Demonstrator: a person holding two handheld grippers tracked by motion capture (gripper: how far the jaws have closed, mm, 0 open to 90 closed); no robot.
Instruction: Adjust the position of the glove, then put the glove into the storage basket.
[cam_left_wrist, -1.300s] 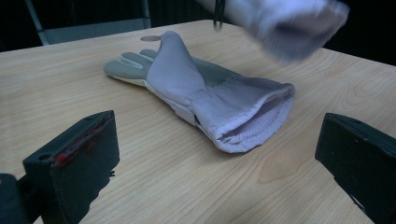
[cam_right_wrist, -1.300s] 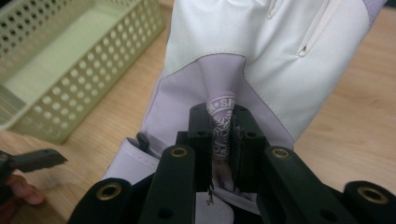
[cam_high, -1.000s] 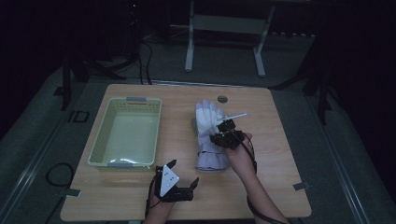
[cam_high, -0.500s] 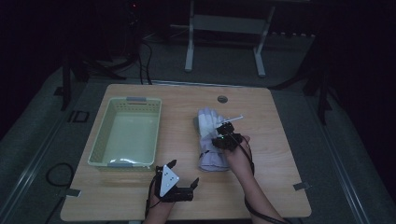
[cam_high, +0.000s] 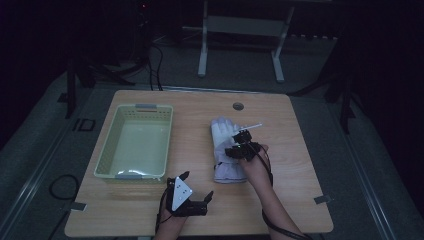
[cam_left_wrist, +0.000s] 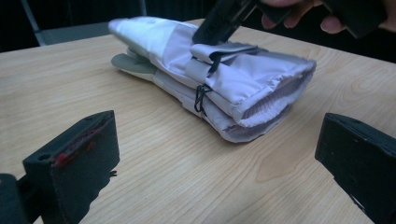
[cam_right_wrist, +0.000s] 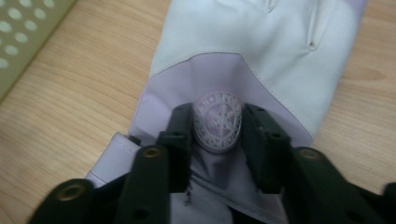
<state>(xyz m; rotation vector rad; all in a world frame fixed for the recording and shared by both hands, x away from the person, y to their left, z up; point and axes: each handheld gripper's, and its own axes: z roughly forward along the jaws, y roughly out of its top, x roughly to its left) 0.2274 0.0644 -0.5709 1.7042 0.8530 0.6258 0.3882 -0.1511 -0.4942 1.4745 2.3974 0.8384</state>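
Right tool (cam_right_wrist: 216, 123) has sunk onto the glove (cam_right_wrist: 243, 42), jaws just spreading, straddling its round badge (cam_right_wrist: 217, 120)

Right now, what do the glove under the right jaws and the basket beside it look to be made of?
Glove: soft, matte woven fabric, probably padded, going by its stitched seams, gathered cuff and round raised badge, perhaps rubber. Basket: pale green moulded plastic, its walls perforated.

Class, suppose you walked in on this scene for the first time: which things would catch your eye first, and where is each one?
First, the pale lilac gloves, stacked right of the table's middle, with the right gripper down on them, its fingers either side of a round snowflake badge, jaws just opened wider. Next, the pale green basket on the table's left. The left gripper waits open at the near edge.
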